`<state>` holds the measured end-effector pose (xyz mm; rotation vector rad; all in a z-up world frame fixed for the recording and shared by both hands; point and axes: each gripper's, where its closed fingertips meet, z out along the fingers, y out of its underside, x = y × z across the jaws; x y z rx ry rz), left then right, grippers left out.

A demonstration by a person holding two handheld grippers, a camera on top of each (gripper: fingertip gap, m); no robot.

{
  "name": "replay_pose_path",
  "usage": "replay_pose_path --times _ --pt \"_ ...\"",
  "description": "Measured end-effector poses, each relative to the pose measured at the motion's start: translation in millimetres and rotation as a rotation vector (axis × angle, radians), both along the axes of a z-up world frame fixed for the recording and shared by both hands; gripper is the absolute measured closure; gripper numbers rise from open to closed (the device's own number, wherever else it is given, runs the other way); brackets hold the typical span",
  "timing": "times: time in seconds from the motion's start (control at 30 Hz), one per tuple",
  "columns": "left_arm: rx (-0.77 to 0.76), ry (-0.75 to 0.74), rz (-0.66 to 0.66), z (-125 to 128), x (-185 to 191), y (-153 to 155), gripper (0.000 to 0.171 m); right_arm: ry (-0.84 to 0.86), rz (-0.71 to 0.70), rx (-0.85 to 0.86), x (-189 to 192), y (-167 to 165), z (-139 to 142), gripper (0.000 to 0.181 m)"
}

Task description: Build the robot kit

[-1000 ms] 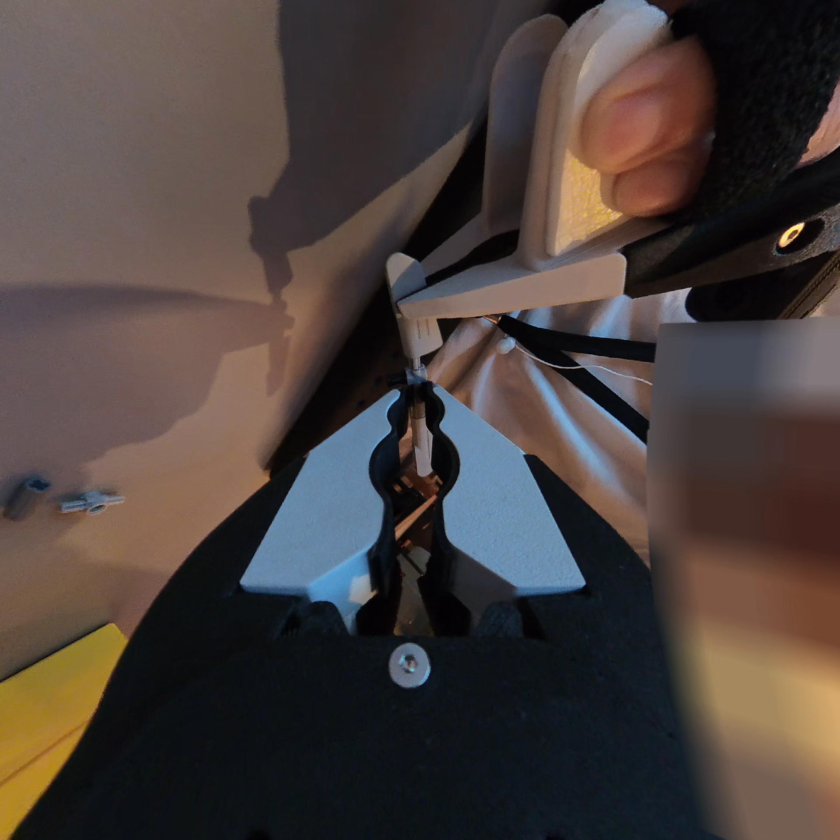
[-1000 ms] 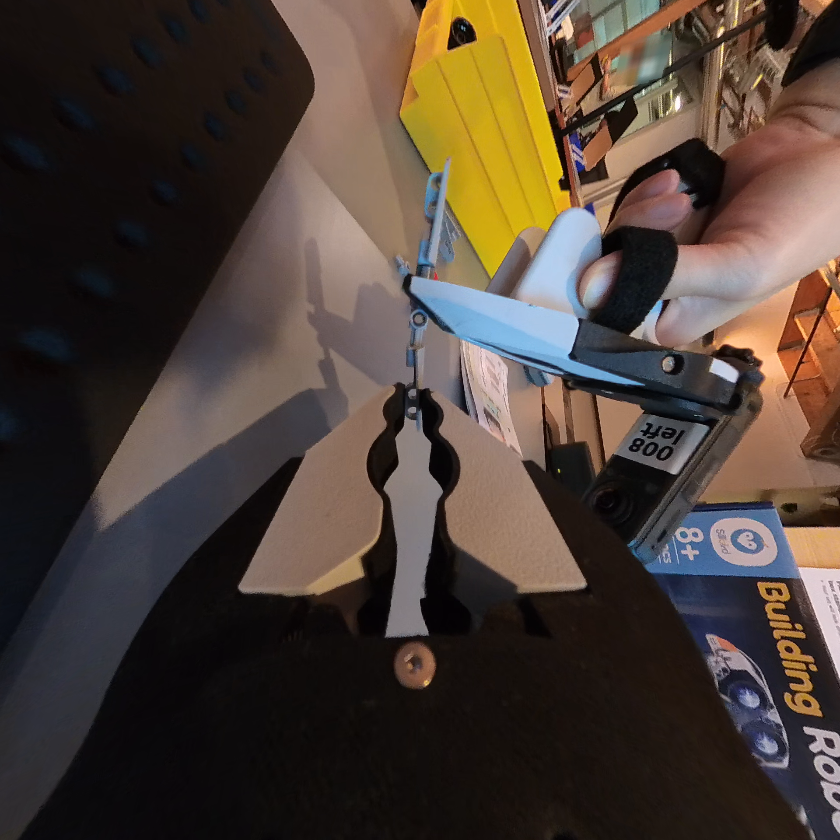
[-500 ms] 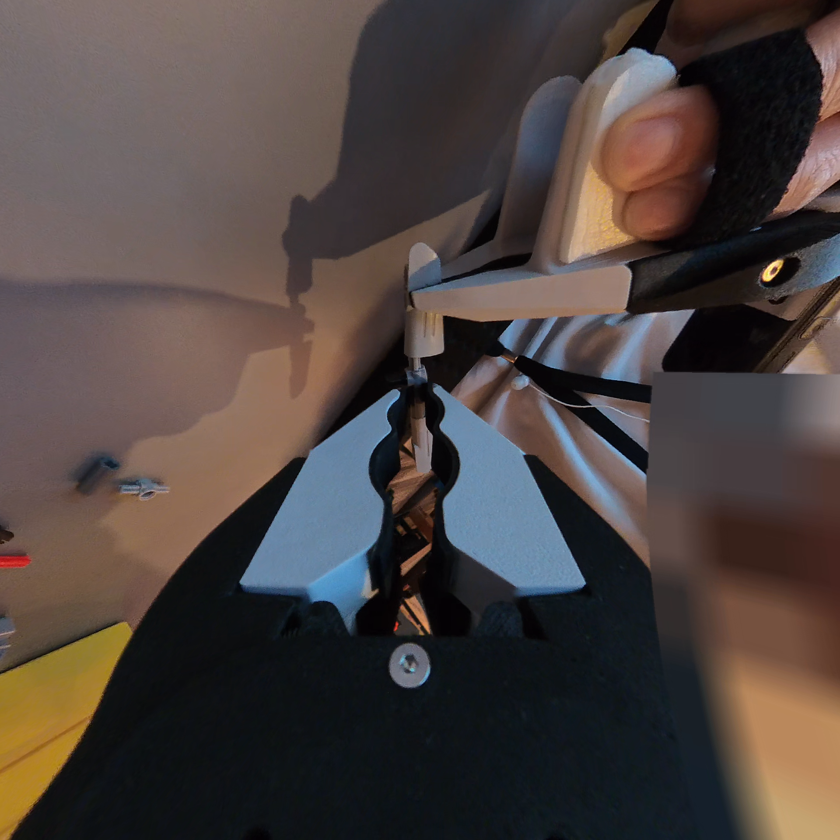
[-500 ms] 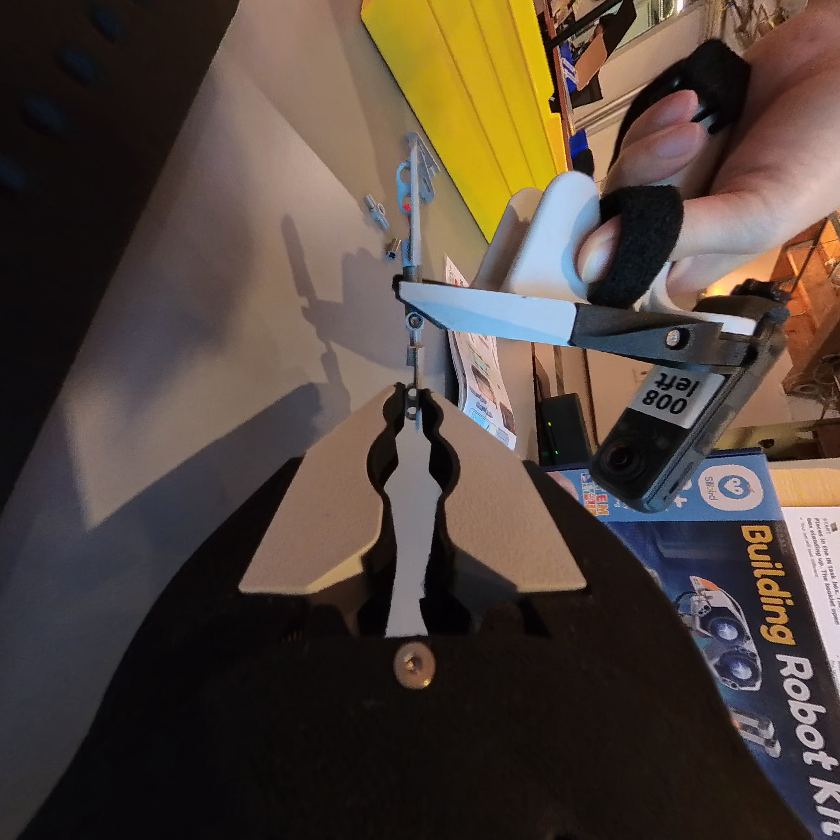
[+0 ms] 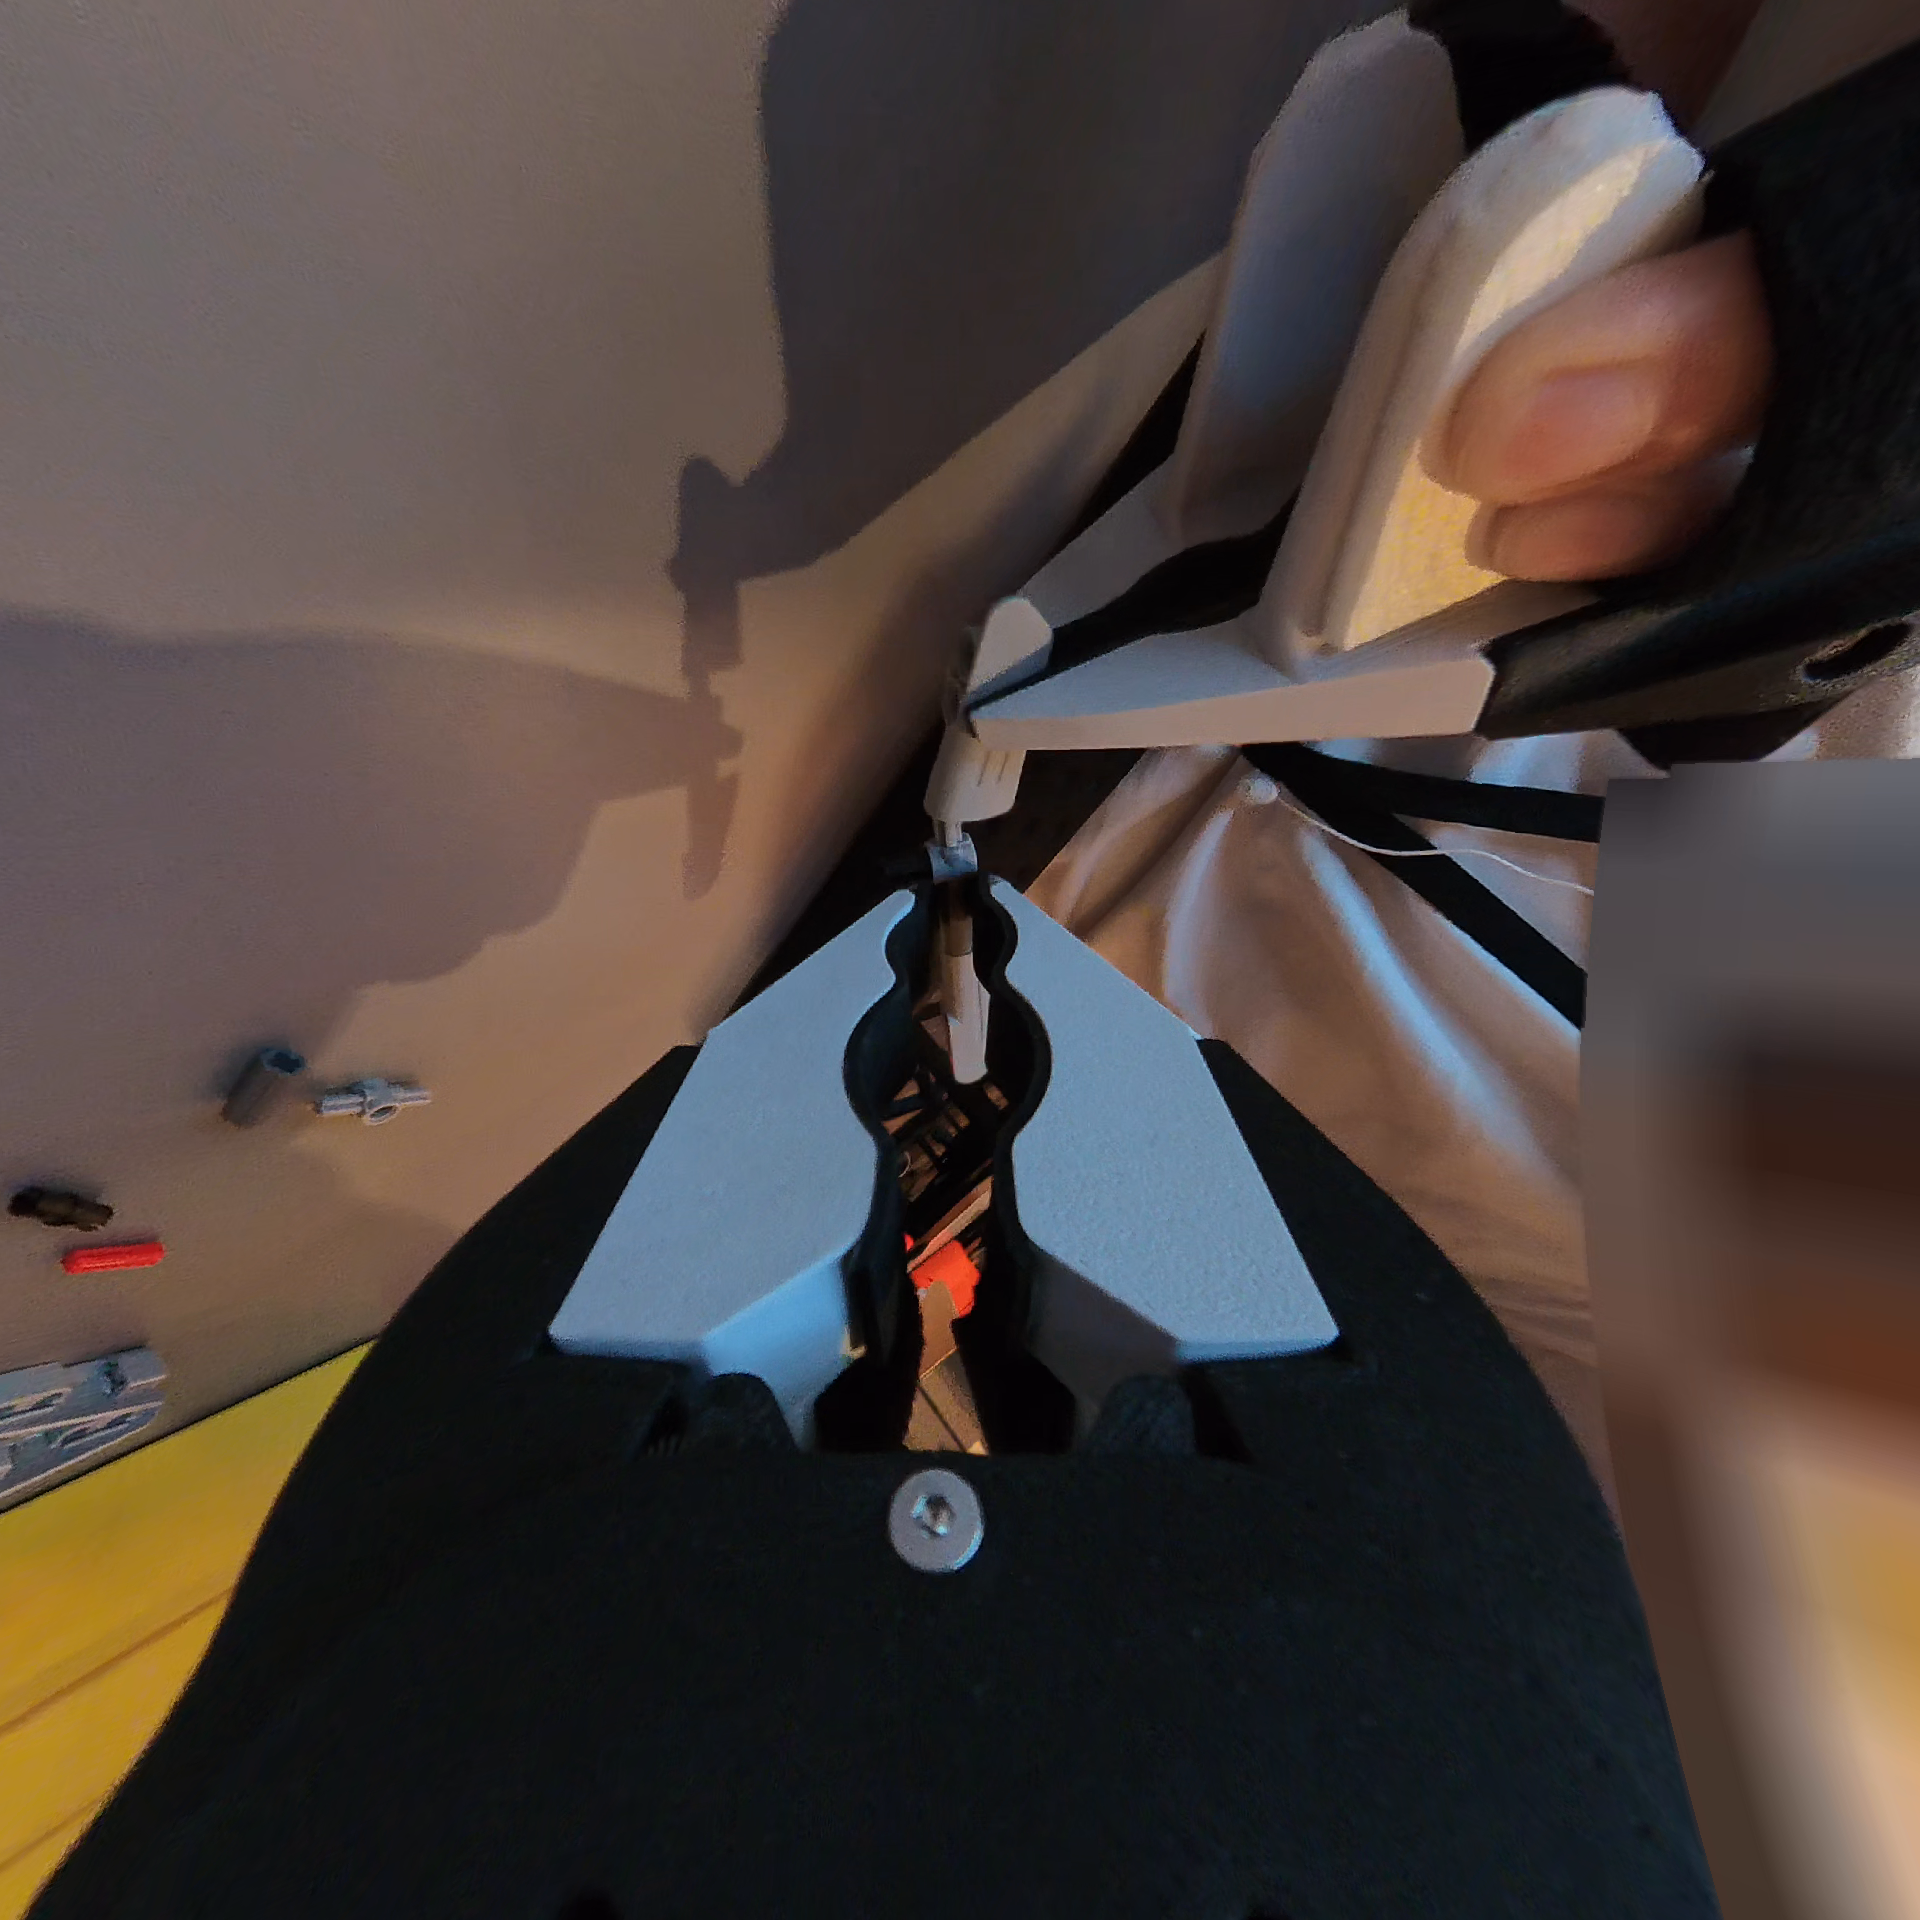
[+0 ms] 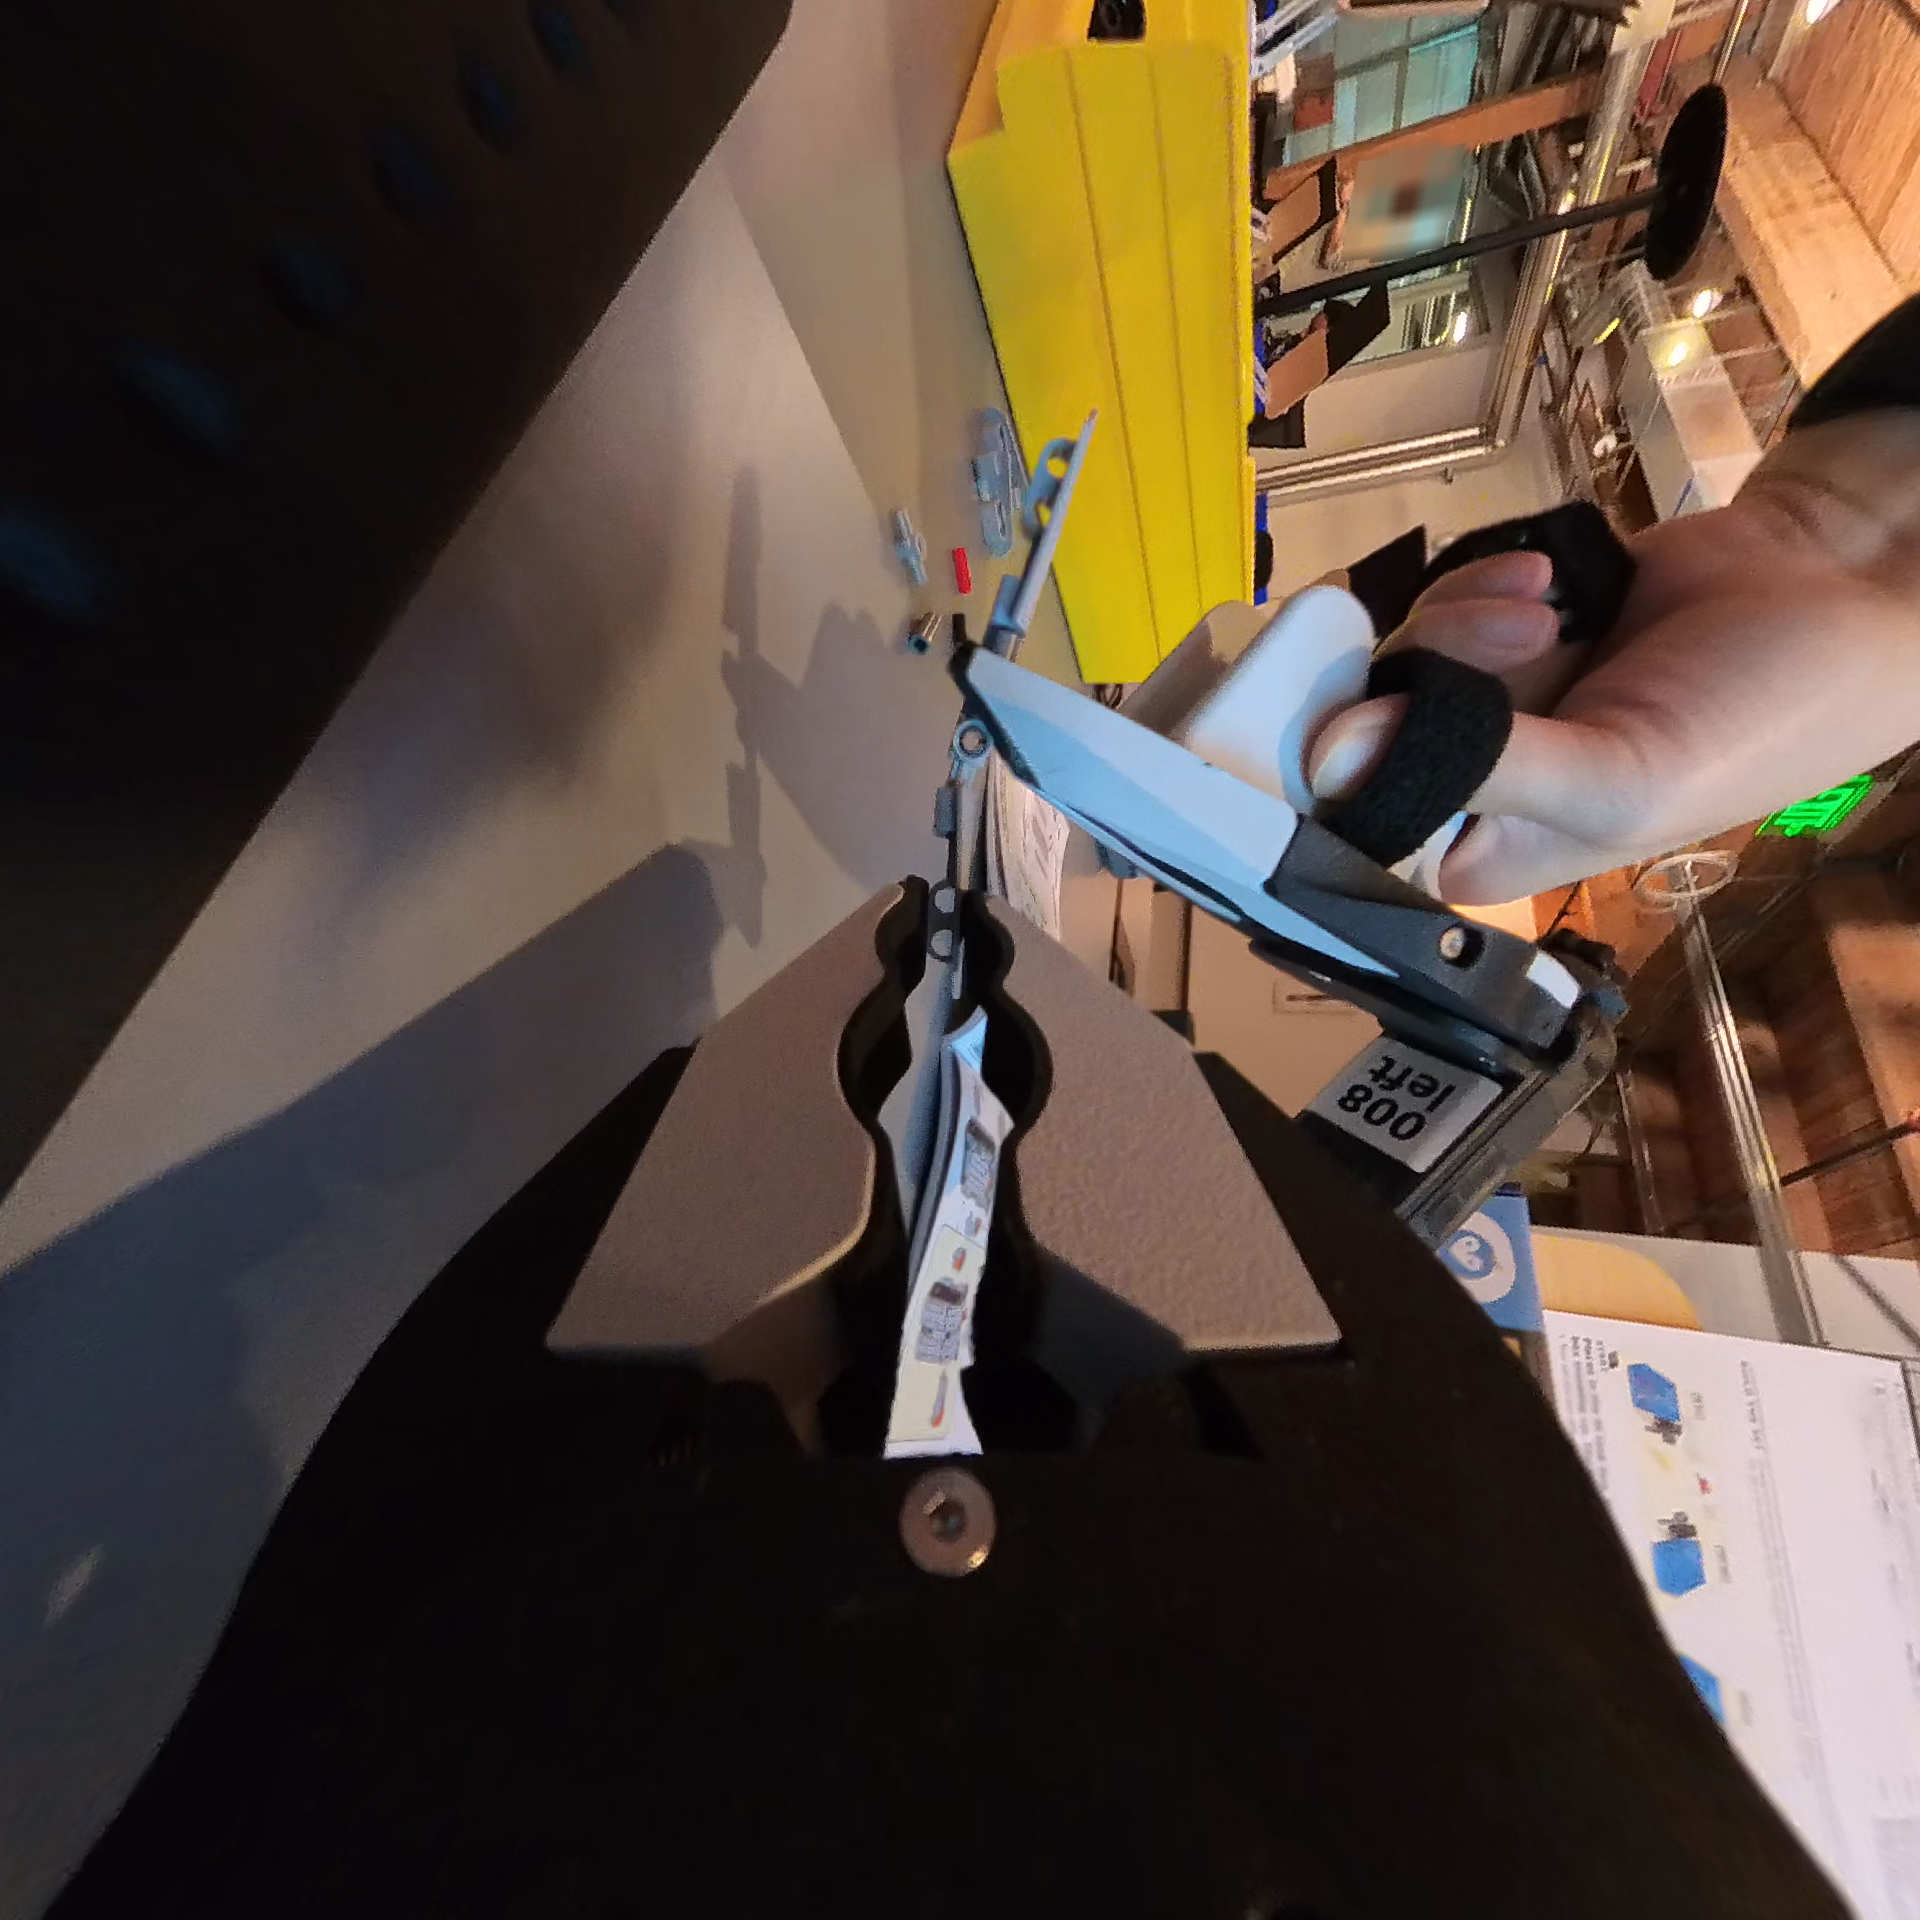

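In the left wrist view my left gripper is shut on a thin pale-grey rod held in the air. My right gripper comes in from the right, shut on a pale connector at the rod's far end. The two parts meet at a small grey pin. In the right wrist view my right gripper is shut on a thin grey holed piece. The left gripper is clamped just above it. A long grey strip sticks out beyond the left gripper's tips. Hands with black finger straps hold both grippers.
Small loose parts lie on the beige table: two grey pieces, a black pin, a red pin. A yellow box stands behind them. Printed sheets and a blue box lie at right. A dark perforated panel is at left. Left and right tips are no more than a few centimetres apart. My left tips are roughly 15 cm from the black pin.
Both grippers stay shut on the joined parts. The pair has tilted and shifted, so more loose parts show on the table, and the long grey strip now leans right.
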<state>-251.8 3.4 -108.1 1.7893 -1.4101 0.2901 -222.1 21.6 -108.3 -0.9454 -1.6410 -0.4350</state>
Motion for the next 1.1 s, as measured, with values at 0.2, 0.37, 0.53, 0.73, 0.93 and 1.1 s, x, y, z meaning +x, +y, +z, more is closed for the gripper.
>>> replay_pose_path --times 0.2,0.37,0.53,0.73,0.93,1.1 --pt "0.025 -0.011 -0.039 -2.4 0.3 2.5 0.168 0.029 -0.009 -0.029 1.1 1.4 0.5 0.176" --pt "0.022 -0.041 -0.072 1.8 0.4 3.7 0.168 0.117 0.034 -0.092 1.1 -0.7 6.5 0.176" --pt "0.023 -0.076 -0.113 4.6 1.5 3.6 0.168 0.174 0.068 -0.125 2.6 -0.4 10.3 0.175" --pt "0.021 -0.115 -0.131 9.0 4.2 3.8 0.168 0.247 0.107 -0.161 5.2 -0.5 16.6 0.175" --pt "0.035 -0.166 -0.148 12.8 6.8 5.9 0.167 0.278 0.129 -0.177 7.9 1.2 19.8 0.175" --pt "0.049 -0.165 -0.165 11.3 7.6 6.8 0.168 0.227 0.119 -0.134 7.9 2.7 15.4 0.175"
